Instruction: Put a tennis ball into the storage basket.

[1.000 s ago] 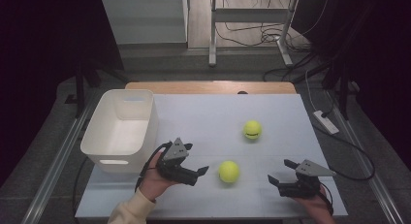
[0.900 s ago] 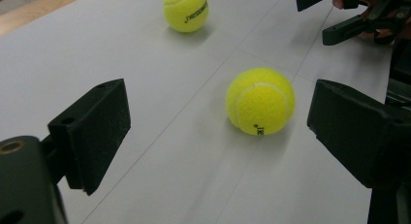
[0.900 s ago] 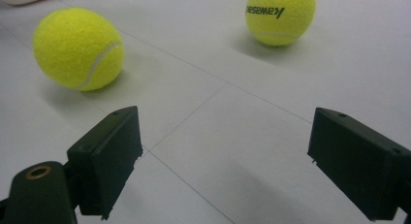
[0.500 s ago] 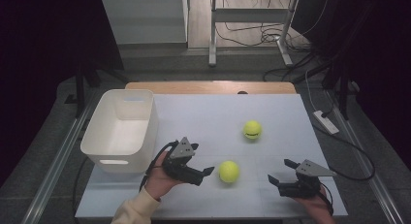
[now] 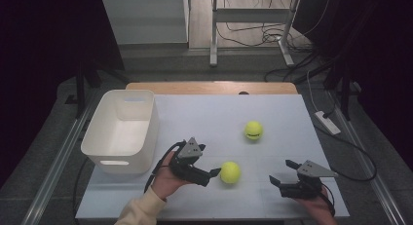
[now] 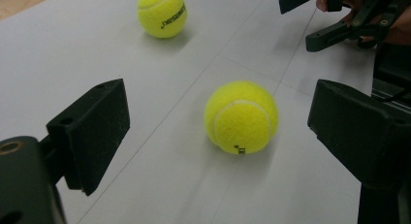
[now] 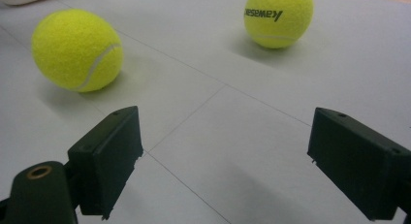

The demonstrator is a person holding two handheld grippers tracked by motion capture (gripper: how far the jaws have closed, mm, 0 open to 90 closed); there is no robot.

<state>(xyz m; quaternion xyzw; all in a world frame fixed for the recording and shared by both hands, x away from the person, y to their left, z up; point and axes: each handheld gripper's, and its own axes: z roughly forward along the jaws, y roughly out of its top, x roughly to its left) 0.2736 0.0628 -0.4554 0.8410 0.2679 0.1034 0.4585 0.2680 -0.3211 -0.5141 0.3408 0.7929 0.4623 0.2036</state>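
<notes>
Two yellow tennis balls lie on the white table. The near ball point(image 5: 230, 172) rests just right of my left gripper point(image 5: 210, 162), which is open. In the left gripper view that near ball point(image 6: 241, 117) sits just beyond the two spread jaws, untouched. The far ball point(image 5: 253, 130) lies farther back, and the far ball point(image 6: 162, 13) is at the top of the left gripper view. My right gripper point(image 5: 281, 170) stands open near the front right, empty. From it, the near ball point(image 7: 77, 49) is ahead to the left and the far ball point(image 7: 277, 18) ahead at the top.
A white plastic bin point(image 5: 117, 162) stands empty at the table's left side, close to the left hand. The other gripper point(image 6: 334, 20) shows at the upper right of the left gripper view. A wooden strip point(image 5: 212, 87) runs along the table's far edge.
My left gripper has slid right and a little forward, closing in on the near ball. The right gripper and both balls have stayed in place.
</notes>
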